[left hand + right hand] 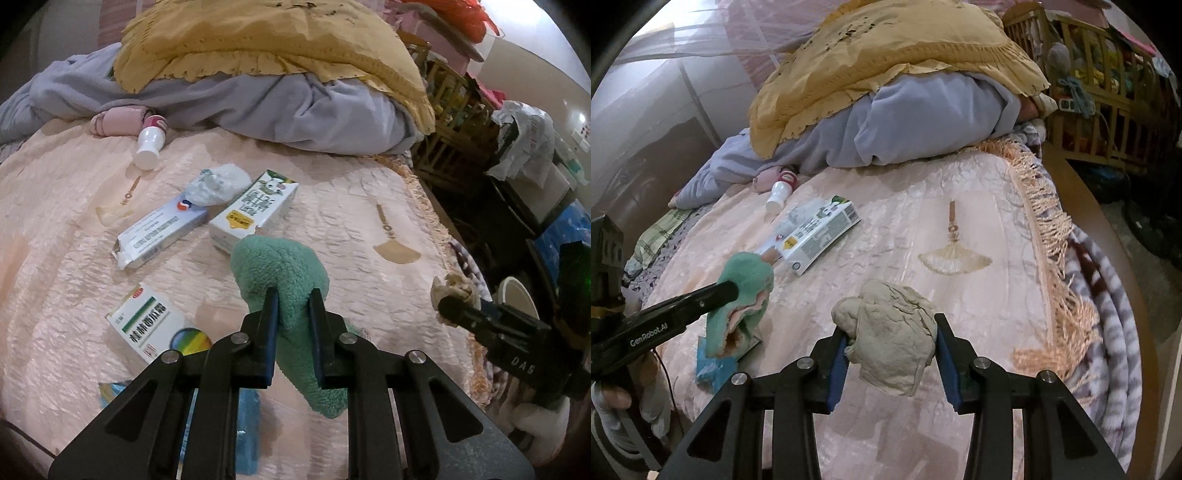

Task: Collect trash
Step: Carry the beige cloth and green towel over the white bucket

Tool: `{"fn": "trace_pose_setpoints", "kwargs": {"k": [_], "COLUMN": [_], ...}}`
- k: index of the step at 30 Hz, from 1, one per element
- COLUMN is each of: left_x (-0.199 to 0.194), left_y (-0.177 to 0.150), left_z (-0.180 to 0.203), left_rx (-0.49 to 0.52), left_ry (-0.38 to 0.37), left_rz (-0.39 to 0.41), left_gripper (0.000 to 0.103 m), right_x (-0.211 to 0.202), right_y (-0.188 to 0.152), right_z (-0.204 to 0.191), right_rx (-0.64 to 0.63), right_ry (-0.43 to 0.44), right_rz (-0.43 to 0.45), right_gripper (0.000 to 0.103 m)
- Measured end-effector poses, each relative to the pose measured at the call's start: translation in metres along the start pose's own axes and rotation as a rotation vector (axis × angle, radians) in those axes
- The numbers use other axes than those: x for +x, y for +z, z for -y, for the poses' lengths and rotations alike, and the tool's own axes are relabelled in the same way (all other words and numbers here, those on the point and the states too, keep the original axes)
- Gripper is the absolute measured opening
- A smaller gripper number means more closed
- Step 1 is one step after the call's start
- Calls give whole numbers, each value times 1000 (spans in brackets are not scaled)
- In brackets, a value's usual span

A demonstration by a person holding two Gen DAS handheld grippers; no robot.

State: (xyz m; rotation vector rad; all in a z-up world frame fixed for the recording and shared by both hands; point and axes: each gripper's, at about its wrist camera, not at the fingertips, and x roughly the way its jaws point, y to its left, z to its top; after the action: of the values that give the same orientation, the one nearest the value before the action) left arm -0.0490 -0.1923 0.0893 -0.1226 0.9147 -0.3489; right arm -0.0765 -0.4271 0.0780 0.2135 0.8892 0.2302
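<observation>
While above the bedspread (960, 192), green cloth (284, 280) pinched, beige rag (894, 332) clamped.

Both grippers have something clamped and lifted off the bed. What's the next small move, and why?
Probably carry both loads off the bed to wherever trash is collected; no bin is visible. The left gripper pinches the green fleece cloth, the right gripper the crumpled beige wad, so neither can pick more.

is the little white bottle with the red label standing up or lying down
Lying down. The white bottle rests on its side on the pink bedspread, cap end toward the camera, red-labelled end against the grey blanket.
</observation>
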Motion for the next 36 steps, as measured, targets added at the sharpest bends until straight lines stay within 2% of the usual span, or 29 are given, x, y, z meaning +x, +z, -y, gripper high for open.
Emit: {"fn": "trace_pose_setpoints", "kwargs": {"k": [12, 15, 20, 23, 25, 27, 30, 34, 35, 36], "left_x": [-4, 3, 29, 36, 38, 42, 49, 58, 58, 58], "left_y": [-11, -17, -29, -33, -34, -34, -34, -31, -31, -32], "left_z": [27, 30, 24, 20, 20, 22, 29, 30, 31, 31], "left_rx": [38, 42, 13, -11, -13, -15, 9, -8, -5, -2], "left_ry": [-32, -51, -84, -97, -92, -100, -73, -40, -28, -21], "left_rz": [-5, -36, -133, -153, -157, -174, -181, -177, -173, -169], "left_gripper": [13, 13, 15, 25, 45, 52, 53, 52, 50, 42], "right_x": [-22, -27, -26, -24, -23, -22, -21, -17, -17, -17], "right_y": [-18, -20, -24, -28, -29, -30, -31, -30, -30, -31], "right_z": [3, 4, 7, 9, 11, 12, 14, 16, 16, 15], "right_rx": [11, 14, 19, 24, 31, 39, 48, 49, 47, 45], "right_ry": [-3, -3, -1, 4, 7, 10, 17, 20, 21, 20], "right_rz": [6, 5, -8, -20, -23, -26, -26, -34, -36, -36], "right_gripper": [41, 41, 41, 41, 41, 41, 41, 41, 41, 41]}}
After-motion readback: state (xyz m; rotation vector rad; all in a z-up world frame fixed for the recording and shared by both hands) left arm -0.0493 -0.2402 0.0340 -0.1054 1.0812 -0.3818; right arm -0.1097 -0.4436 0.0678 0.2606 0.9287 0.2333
